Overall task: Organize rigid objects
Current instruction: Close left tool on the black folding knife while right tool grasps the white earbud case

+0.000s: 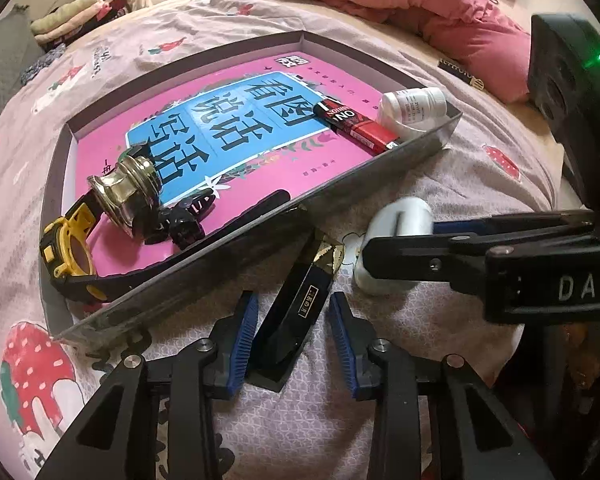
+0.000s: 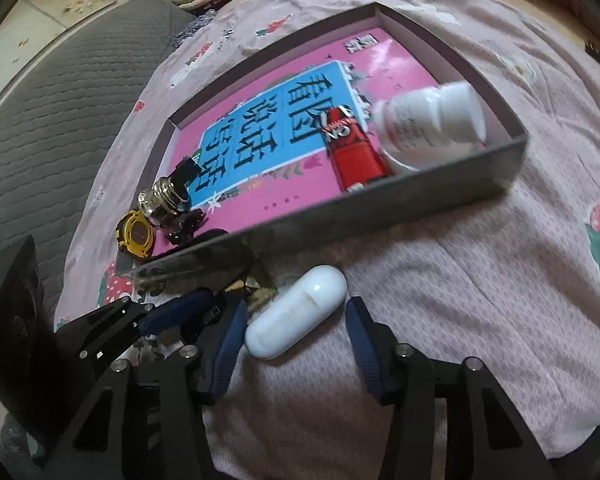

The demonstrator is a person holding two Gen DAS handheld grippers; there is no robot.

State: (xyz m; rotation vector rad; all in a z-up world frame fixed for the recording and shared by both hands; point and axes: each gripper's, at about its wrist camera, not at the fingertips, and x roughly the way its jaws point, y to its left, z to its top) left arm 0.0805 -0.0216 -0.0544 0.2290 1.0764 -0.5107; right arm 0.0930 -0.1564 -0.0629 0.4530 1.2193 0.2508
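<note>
Lying between spread left gripper [image 1: 293, 340] jaws, black box [image 1: 290, 320], white capsule case [image 2: 296, 312] between spread right gripper [image 2: 296, 344] jaws

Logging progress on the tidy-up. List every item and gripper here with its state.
left gripper: open, straddling black box
black box: on bed, outside tray
right gripper: open, around white capsule case
white capsule case: on bed
tray: holds yellow watch, white bottle lying down
</note>
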